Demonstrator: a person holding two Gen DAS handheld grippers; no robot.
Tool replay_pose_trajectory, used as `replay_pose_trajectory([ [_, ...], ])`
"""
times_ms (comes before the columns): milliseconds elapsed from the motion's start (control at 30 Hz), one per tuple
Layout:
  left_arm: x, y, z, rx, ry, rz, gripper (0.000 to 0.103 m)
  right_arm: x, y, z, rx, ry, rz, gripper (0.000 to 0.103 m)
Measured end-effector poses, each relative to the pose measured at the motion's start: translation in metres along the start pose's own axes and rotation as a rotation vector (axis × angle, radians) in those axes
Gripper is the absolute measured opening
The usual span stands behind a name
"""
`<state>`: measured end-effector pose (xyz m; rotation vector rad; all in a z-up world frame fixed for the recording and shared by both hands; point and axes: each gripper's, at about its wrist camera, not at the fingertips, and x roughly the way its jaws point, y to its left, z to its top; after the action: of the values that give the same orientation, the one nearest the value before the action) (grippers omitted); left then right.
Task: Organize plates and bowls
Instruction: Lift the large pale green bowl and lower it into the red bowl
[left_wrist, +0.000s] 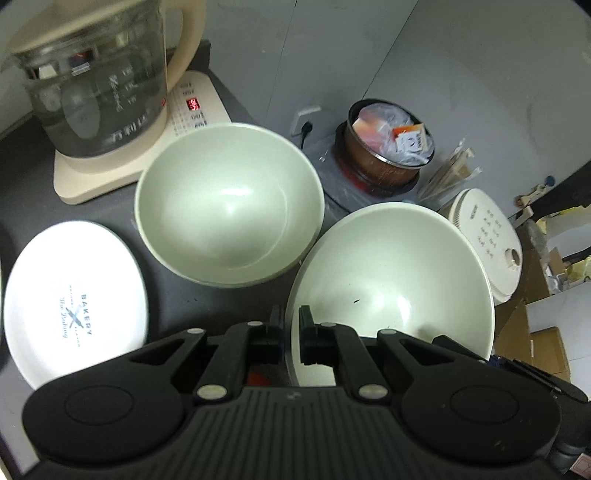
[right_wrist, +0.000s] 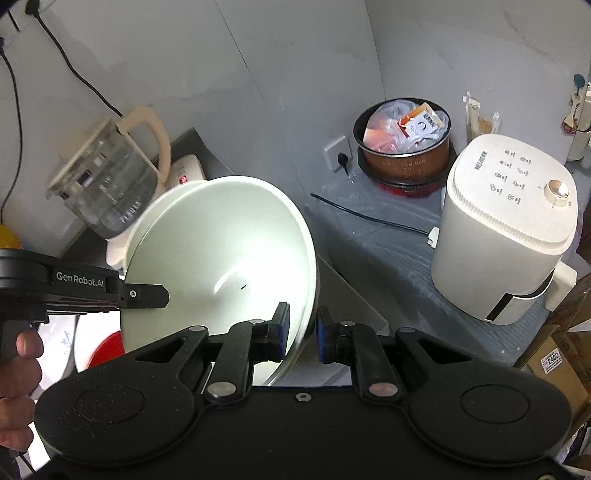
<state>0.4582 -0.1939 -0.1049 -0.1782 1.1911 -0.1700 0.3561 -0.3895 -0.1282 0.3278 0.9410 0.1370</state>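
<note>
My left gripper is shut on the near rim of a pale green bowl and holds it tilted above the dark counter. A second pale green bowl sits on the counter just left of it. A white "Bakery" plate lies at the far left. In the right wrist view the held bowl is tilted, with its right rim between the fingers of my right gripper, whose jaws stand slightly apart around it. The left gripper grips the bowl's left rim.
A glass kettle on a cream base stands at the back left. A brown pot of packets and a white appliance stand on the grey ledge at the right. A red-centred plate lies below the held bowl.
</note>
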Motion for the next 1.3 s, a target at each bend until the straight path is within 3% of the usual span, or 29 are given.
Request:
replay_pose_trajectory([
  [633,-0.062,0.046,-0.03,-0.033,-0.065,-0.052,0.006,-0.039,0.054,-0.021,-0.02,-0.055,0.034,0.016],
  [1300,-0.083,0.114,-0.079,-0.127,-0.032,-0.042,0.006,-0.035,0.108,-0.062,-0.078,0.033,0.043,0.018],
])
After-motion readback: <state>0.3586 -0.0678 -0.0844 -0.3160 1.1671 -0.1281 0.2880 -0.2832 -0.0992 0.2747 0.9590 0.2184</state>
